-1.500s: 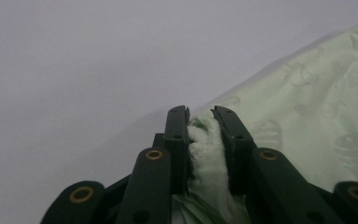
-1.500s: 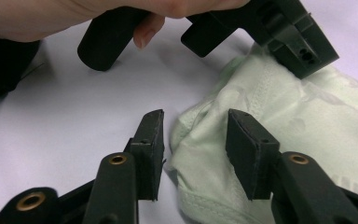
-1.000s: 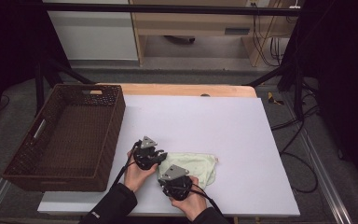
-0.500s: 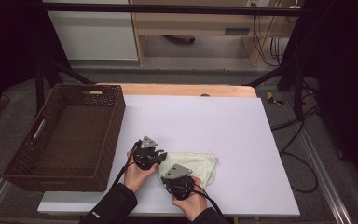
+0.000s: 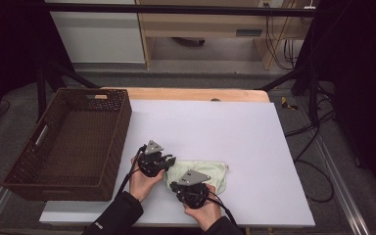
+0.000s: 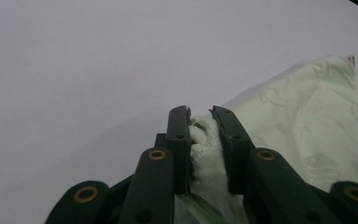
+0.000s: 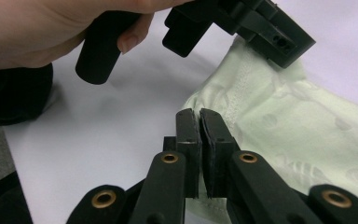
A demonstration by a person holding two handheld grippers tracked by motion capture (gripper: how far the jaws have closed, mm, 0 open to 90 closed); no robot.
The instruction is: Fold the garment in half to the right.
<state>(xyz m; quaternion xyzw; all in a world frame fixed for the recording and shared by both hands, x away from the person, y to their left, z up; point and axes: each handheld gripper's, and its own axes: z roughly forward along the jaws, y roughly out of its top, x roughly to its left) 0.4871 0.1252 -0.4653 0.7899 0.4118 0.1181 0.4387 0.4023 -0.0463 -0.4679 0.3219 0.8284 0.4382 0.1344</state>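
Note:
A pale green cloth (image 5: pixel 206 171) lies crumpled on the white table near its front edge. My left gripper (image 5: pixel 170 162) comes at it from the left and is shut on a bunched fold of the cloth (image 6: pixel 317 126); the fabric puffs out between its jaws (image 6: pixel 199 114). My right gripper (image 5: pixel 182 182) sits at the cloth's near left corner, its jaws (image 7: pixel 199 115) pressed together on the hemmed edge of the cloth (image 7: pixel 279 126). In the right gripper view the left gripper (image 7: pixel 242 23) and the hand (image 7: pixel 51 28) holding it hover just beyond.
A dark brown wicker basket (image 5: pixel 120 142) stands on the left, its right wall close to the left hand. The white table top (image 5: pixel 225 122) stretches behind and to the right of the cloth. Cables trail from both grippers toward the front edge.

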